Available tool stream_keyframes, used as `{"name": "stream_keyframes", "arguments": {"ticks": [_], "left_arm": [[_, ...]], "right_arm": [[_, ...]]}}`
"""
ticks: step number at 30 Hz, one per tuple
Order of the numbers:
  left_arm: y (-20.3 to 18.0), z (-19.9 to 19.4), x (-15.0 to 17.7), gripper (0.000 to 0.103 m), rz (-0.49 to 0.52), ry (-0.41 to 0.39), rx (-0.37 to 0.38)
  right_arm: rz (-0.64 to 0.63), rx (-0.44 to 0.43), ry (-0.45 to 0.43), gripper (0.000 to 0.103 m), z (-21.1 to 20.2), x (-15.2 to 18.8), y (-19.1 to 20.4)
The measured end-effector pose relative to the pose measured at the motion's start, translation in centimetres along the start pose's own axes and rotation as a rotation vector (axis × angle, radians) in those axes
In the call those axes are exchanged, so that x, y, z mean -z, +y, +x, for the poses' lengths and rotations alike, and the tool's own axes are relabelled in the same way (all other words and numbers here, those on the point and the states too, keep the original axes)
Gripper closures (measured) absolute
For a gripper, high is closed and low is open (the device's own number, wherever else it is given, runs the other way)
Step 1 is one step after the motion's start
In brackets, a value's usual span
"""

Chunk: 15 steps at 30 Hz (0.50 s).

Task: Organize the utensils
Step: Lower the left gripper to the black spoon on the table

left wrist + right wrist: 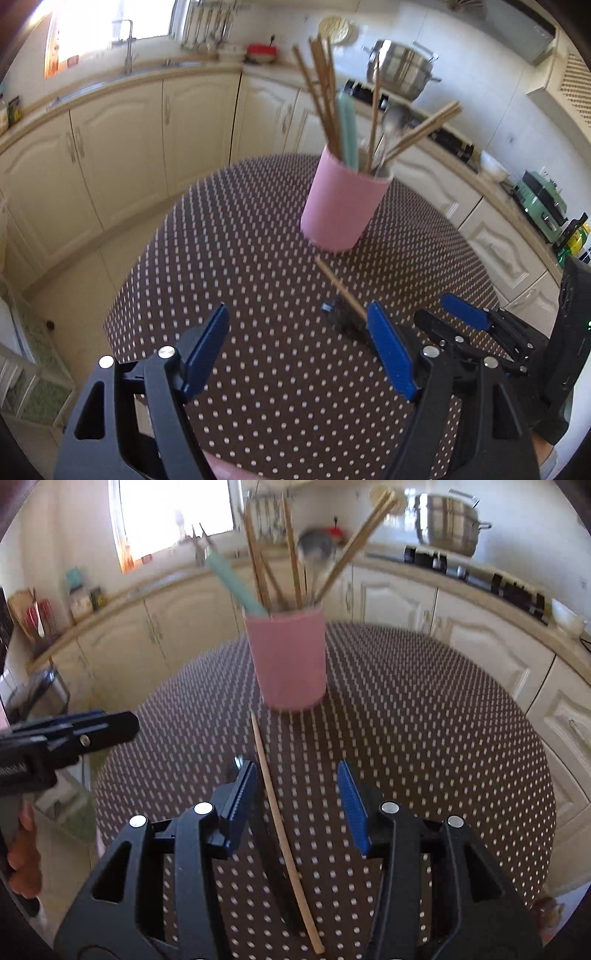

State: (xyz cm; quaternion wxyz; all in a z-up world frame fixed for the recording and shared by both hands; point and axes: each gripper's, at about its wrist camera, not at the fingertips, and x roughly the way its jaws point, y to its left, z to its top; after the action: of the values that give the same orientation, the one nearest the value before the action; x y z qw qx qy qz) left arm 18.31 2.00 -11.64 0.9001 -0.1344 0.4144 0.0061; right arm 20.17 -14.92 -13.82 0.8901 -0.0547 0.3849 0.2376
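- One loose chopstick (280,823) lies flat on the dotted tabletop (443,738), its far tip just short of the pink holder's base, its near end running towards the right wrist camera; it looks like the last piece not yet stood upright with the others.
- The right gripper (297,805) sits low over that chopstick with its blue pads (352,808) parted; the stick passes between them, nearer the left pad, and neither pad presses on it — so it is open around the stick, not holding it; straddling the shaft lengthwise would suit a pinch across the thin wood.
- The pink holder (341,206) stands upright near the middle of the tabletop; it already carries a bundle of wooden chopsticks (321,92), a pale green handle (349,129) and a metal spoon (316,550), all leaning outward against the rim — which is why the open mouth is crowded and any new stick would have to go in steeply from above.
- The left gripper (297,345) hovers beside the right one, its pads spread wide with only bare tabletop between them; it holds nothing; my guess is that it waits there to steady the holder or take a hand-over.
- In the left wrist view the right gripper shows at the lower right, and the chopstick's far half reaches from it towards the holder.
- Beyond lie cream cabinets (122,147) and a steel pot (400,70) on the hob; none of it bears on the job.
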Motion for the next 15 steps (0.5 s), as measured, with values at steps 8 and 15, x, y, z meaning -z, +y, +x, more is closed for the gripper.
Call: {"name": "stream_keyframes", "arguments": {"ticks": [8,15], "left_arm": [[-0.1,2.4,1.6,0.027,-0.015,0.108,0.007],[-2.0,5.1,2.3,0.027,0.001,0.223,0.05]], "right_arm": [[-0.068,0.015,0.131,0.069,3.0,2.2,0.7],[-0.06,0.022,0.154,0.07,3.6,2.5,-1.2]]}}
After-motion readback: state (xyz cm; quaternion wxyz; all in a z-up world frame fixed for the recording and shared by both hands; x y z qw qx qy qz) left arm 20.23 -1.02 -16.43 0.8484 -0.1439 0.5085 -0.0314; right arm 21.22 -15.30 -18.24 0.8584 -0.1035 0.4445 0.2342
